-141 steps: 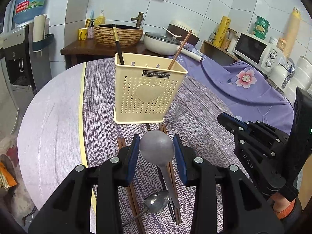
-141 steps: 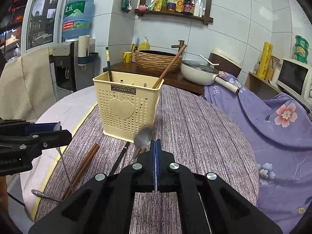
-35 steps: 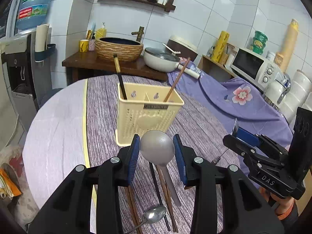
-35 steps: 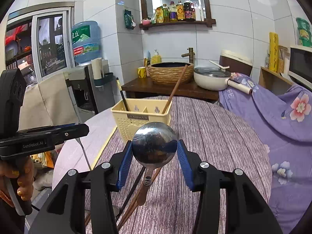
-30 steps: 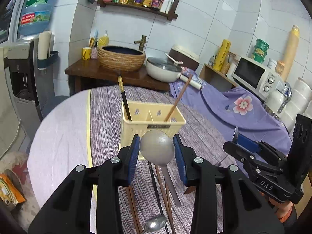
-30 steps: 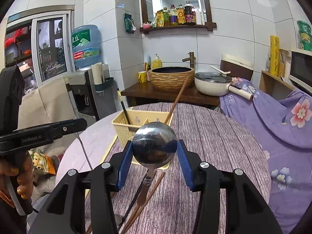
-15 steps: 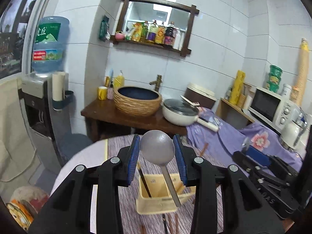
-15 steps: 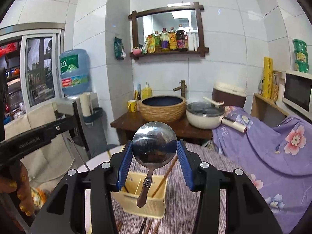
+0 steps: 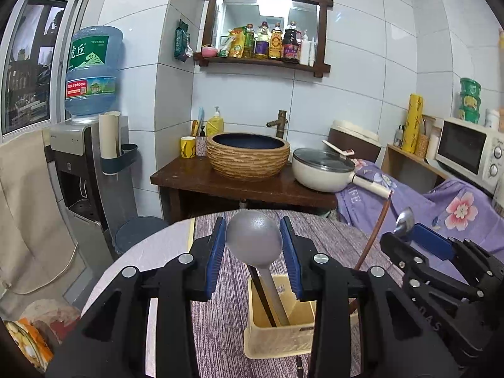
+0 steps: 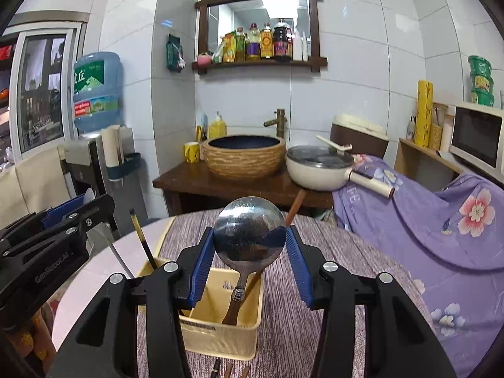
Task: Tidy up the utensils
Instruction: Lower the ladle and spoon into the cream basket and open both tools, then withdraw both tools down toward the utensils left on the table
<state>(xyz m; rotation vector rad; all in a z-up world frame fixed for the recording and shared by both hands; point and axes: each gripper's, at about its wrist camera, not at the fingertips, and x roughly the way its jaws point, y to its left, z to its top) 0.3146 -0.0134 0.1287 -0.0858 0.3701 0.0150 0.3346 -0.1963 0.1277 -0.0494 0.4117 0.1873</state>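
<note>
My left gripper [image 9: 254,245] is shut on a grey metal spoon [image 9: 254,241], bowl up, its handle hanging into the cream utensil basket [image 9: 277,340]. My right gripper [image 10: 249,245] is shut on a shiny spoon with a wooden handle [image 10: 249,230], its handle also reaching down into the basket [image 10: 220,330]. A dark chopstick [image 10: 143,239] and a brown chopstick [image 9: 373,236] stand in the basket. The right gripper also shows in the left wrist view [image 9: 406,233], and the left gripper in the right wrist view [image 10: 91,204].
The basket stands on a round table with a striped purple cloth [image 10: 283,315]. Tips of loose chopsticks [image 10: 230,370] lie on the table in front of the basket. Behind are a wooden stand with a woven basin [image 9: 247,154], a pan [image 9: 324,170] and a water dispenser [image 9: 91,163].
Both grippers have risen with their spoons and now hold them above the basket, handles pointing down into it. The table and the utensils lying on it have dropped out of sight.
</note>
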